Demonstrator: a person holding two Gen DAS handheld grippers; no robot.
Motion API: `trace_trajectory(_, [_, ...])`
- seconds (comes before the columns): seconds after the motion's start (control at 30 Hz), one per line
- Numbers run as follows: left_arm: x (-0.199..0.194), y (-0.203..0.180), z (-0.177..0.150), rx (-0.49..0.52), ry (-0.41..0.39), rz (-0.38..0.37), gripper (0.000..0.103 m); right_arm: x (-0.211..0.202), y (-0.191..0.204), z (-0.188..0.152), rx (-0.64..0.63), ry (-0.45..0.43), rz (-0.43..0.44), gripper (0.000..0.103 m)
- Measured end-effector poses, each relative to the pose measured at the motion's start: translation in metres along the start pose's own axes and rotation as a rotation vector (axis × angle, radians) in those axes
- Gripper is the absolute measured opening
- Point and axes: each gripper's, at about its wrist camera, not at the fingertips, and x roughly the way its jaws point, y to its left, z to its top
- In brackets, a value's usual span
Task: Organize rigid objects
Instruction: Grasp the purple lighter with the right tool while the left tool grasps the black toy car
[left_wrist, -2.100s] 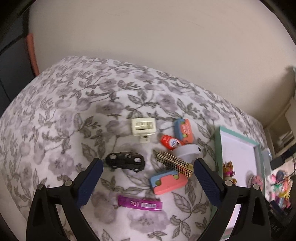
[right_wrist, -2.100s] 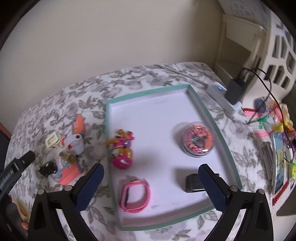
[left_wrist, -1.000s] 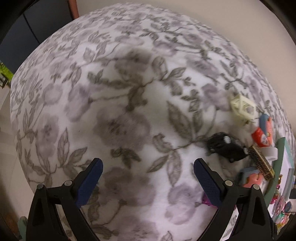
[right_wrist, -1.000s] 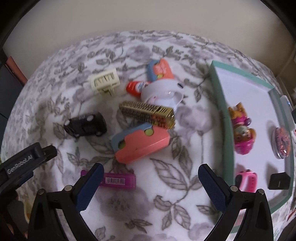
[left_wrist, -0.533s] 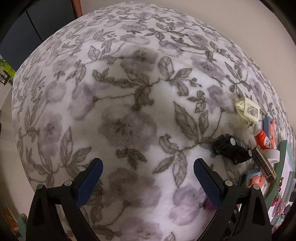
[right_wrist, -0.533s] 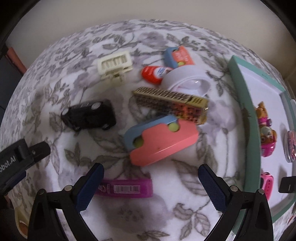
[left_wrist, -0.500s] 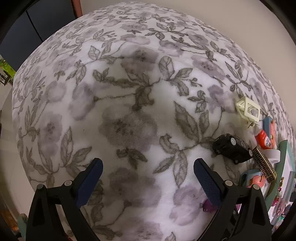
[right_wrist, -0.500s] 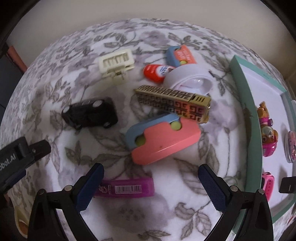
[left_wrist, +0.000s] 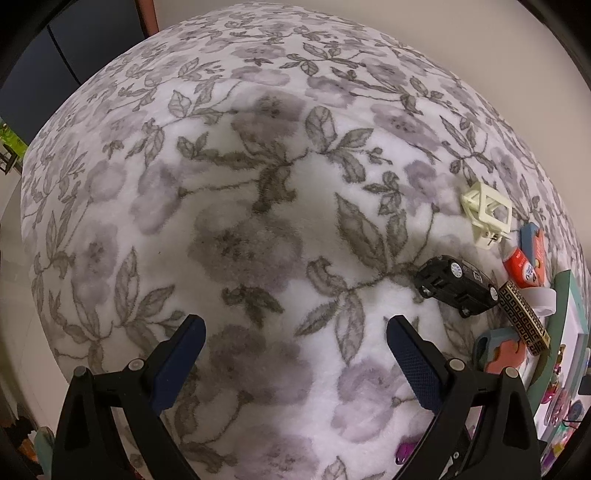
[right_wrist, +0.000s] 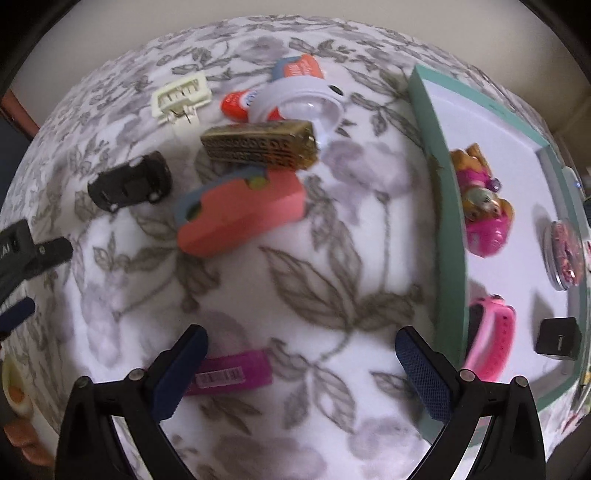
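Toys and small hard things lie in a bunch on the flowery blanket (right_wrist: 295, 258). The pink block (right_wrist: 240, 218) sits in the middle, with the gold box (right_wrist: 258, 146) just behind it, touching it. The black toy car (right_wrist: 129, 182) is off to the left, and the cream clip (right_wrist: 181, 96) is farther back. A purple bar (right_wrist: 229, 373) lies close to the right gripper (right_wrist: 299, 345), partly behind its left finger. That claw is wide open and holds nothing — it hangs over bare blanket.

On the right is the green tray (right_wrist: 443, 206). It has a pink doll (right_wrist: 484, 210), a pink watch (right_wrist: 487, 339) and a black cube (right_wrist: 557, 338) in it.

The left gripper (left_wrist: 293, 334) is wide open too — nothing is in it. The car (left_wrist: 456, 284) is off to its right.
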Motion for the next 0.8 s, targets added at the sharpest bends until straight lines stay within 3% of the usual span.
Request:
trace_trajectory(0.2, [-0.001, -0.007, -0.002, 0.009, -0.002, -0.002, 0.099, -0.018, -0.004, -0.019, -0.09, -0.033, 0.015, 0.101])
trace_trajectory(0.33, [-0.002, -0.005, -0.002, -0.008, -0.003, -0.003, 0.099, -0.025, 0.009, -0.029, -0.185, -0.008, 0.075, 0.101])
trace_trajectory(0.53, [-0.003, 0.003, -0.001, -0.001, -0.005, -0.013, 0.098, -0.015, 0.04, -0.047, -0.322, 0.03, 0.022, 0.101])
trace_trajectory(0.67, [-0.004, 0.002, 0.0, -0.004, -0.004, -0.018, 0.099, -0.007, 0.055, -0.045, -0.315, 0.007, 0.027, 0.101])
trace_trajectory(0.8, [-0.003, 0.001, 0.0, -0.009, -0.002, -0.025, 0.099, -0.002, 0.048, -0.035, -0.228, -0.019, 0.059, 0.101])
